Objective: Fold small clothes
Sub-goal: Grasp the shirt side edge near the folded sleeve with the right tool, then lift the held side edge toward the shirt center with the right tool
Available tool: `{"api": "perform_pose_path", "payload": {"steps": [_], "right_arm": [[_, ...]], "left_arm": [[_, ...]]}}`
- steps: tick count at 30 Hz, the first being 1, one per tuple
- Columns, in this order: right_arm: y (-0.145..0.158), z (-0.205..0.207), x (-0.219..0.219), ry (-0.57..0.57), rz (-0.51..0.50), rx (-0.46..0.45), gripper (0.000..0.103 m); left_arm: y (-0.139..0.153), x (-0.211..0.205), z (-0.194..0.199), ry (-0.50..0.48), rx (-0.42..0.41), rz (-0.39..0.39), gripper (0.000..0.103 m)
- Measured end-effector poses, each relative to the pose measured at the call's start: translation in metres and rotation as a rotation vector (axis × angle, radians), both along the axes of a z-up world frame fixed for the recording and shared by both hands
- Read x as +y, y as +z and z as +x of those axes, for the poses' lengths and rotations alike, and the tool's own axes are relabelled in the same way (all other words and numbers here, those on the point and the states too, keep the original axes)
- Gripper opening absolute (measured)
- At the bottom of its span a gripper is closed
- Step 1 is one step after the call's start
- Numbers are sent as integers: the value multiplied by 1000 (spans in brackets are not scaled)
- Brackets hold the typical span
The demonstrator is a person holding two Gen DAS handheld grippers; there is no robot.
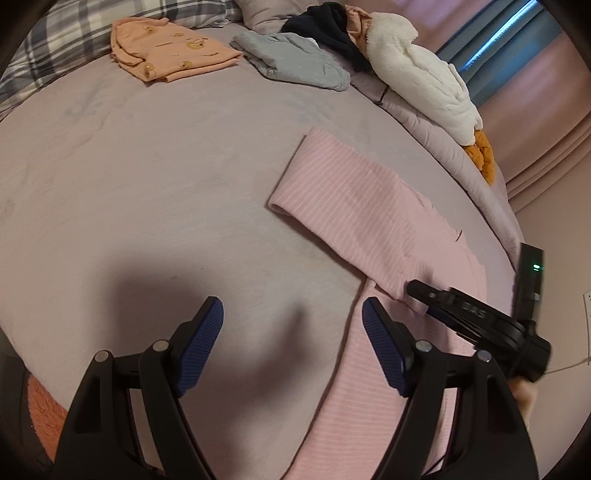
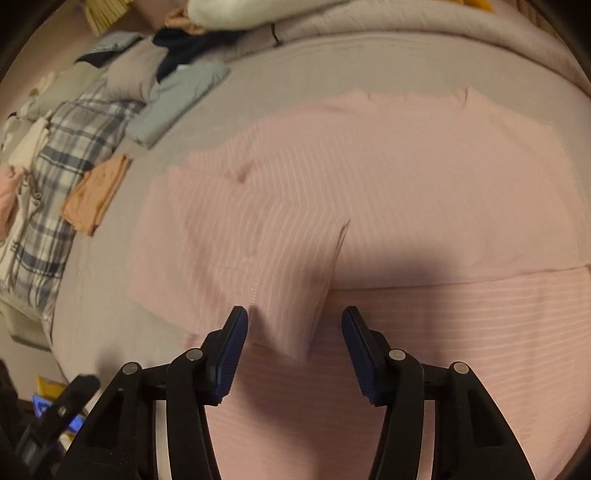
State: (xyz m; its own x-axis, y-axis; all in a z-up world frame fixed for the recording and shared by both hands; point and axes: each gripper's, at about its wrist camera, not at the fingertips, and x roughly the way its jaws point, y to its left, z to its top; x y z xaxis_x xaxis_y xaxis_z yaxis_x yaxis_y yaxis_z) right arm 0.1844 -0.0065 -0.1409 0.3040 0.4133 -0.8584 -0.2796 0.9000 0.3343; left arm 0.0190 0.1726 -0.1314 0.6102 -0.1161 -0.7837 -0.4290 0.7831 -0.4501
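A pink striped garment lies flat on the lilac bed sheet, with a sleeve folded across its body. My left gripper is open and empty, hovering over the sheet at the garment's left edge. My right gripper is open and empty just above the folded sleeve's cuff; in the left wrist view it shows at the right, its tip at the cuff.
A folded orange garment and a folded grey-blue one lie at the far side of the bed. Dark clothes, a white plush toy, a plaid pillow and a bunched quilt border the bed.
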Motion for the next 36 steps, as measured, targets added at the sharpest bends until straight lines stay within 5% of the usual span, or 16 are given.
{"api": "perform_pose_path", "payload": {"steps": [3, 5, 7, 23, 36], "right_arm": [[3, -3, 2, 10, -23, -28, 41], [5, -3, 1, 30, -25, -30, 17], [12, -5, 1, 48, -34, -50, 7], [153, 1, 5, 136, 61, -364, 6], [201, 20, 1, 128, -55, -512, 6]], "left_arm": [[0, -1, -2, -4, 1, 7, 77], [-1, -2, -3, -3, 2, 12, 77], [-2, -2, -3, -6, 4, 3, 77], [-2, 4, -2, 10, 7, -18, 77], [2, 2, 8, -3, -1, -22, 77]]}}
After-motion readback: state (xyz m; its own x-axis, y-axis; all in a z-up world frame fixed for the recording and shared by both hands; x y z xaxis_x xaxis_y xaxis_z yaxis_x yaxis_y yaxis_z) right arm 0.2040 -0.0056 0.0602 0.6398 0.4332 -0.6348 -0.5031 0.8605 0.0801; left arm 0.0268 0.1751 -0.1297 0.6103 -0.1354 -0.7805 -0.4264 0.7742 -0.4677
